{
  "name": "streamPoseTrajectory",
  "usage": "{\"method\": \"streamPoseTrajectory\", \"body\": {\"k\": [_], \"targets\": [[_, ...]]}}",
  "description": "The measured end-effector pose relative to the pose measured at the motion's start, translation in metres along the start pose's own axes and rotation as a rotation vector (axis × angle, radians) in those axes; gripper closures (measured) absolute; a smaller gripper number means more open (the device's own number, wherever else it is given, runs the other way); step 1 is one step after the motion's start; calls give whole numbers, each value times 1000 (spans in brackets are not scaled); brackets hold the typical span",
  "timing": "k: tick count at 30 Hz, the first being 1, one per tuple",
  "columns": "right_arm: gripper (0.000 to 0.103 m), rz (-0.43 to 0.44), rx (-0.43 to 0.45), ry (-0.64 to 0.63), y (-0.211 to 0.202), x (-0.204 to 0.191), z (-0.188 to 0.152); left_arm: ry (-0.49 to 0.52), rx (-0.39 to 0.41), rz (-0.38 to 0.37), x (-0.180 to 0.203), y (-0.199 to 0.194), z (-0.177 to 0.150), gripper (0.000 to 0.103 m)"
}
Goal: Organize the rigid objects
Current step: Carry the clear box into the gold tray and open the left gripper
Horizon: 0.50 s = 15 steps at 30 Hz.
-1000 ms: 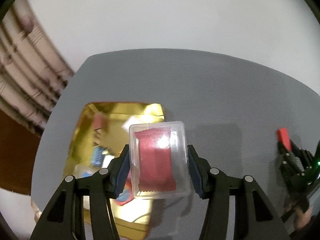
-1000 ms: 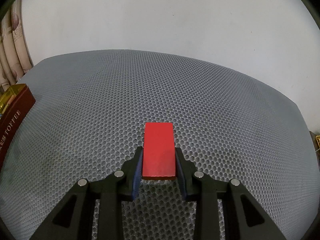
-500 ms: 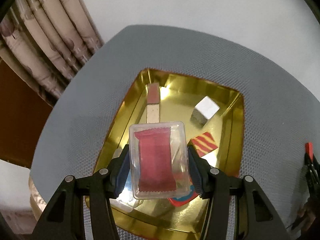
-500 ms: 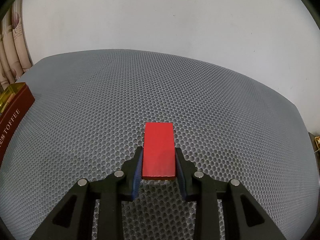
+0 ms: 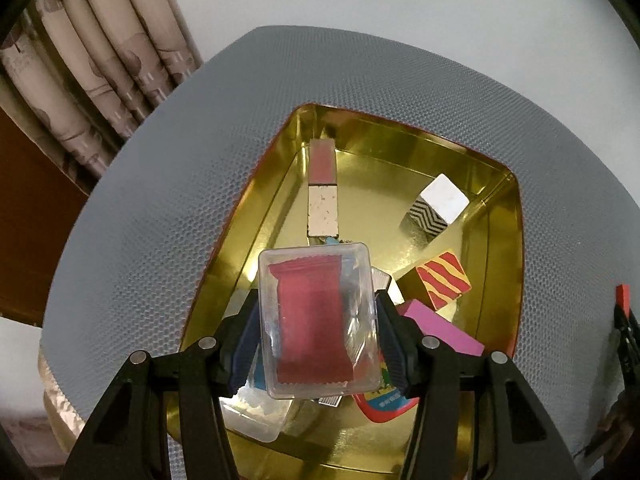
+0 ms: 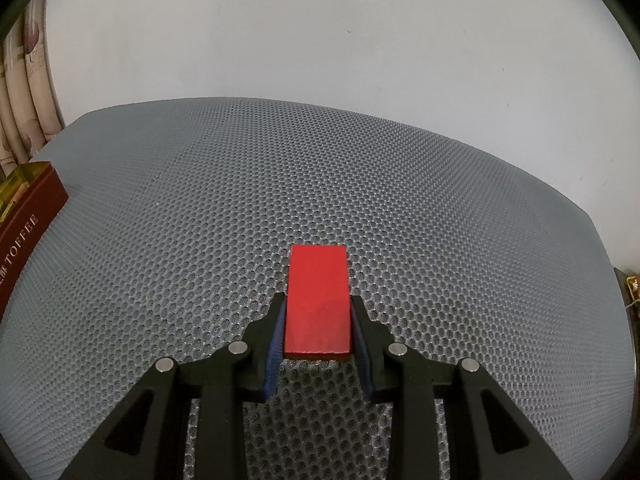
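Note:
My left gripper [image 5: 318, 332] is shut on a clear plastic box [image 5: 318, 322] with a red sachet inside, held above the near part of a gold tin [image 5: 496, 184]. In the tin lie a pink-and-white bar [image 5: 322, 192], a zigzag-patterned cube [image 5: 436, 210], a red-and-yellow striped cube [image 5: 442, 280], a magenta block [image 5: 440, 330] and another clear box [image 5: 256, 416]. My right gripper [image 6: 318, 320] is shut on a red block [image 6: 318, 300] just above the grey mesh mat [image 6: 360, 184]. It also shows at the right edge of the left wrist view [image 5: 622, 308].
The tin's maroon side, printed TOFFEE [image 6: 24, 236], stands at the left edge of the right wrist view. Curtains [image 5: 92, 60] hang behind the mat's left side. A white wall [image 6: 320, 32] lies behind the table.
My left gripper has carried the clear box from beside the tin to above its near part, and lower toward it. The right gripper and red block have stayed still.

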State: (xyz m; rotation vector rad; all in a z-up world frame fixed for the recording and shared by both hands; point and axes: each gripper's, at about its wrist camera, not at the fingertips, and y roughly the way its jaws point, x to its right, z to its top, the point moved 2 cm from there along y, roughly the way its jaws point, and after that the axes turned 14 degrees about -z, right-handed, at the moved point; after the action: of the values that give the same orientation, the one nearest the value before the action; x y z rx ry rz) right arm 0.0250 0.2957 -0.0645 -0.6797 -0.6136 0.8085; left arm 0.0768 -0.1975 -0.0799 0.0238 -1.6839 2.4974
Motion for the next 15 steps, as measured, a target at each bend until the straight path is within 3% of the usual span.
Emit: {"method": "streamPoseTrajectory", "body": {"k": [2,6,15], "targets": [[72,-3,0,-2,8,-9,-1,23,-10,-12,-3,2,0,51],[72,-3,0,-3,8,-12,0,61,17,-15,-1,-5,-3,41],[73,0,-2,-1,8,-16,2,145,136,68,2,-51,-16,31]]}}
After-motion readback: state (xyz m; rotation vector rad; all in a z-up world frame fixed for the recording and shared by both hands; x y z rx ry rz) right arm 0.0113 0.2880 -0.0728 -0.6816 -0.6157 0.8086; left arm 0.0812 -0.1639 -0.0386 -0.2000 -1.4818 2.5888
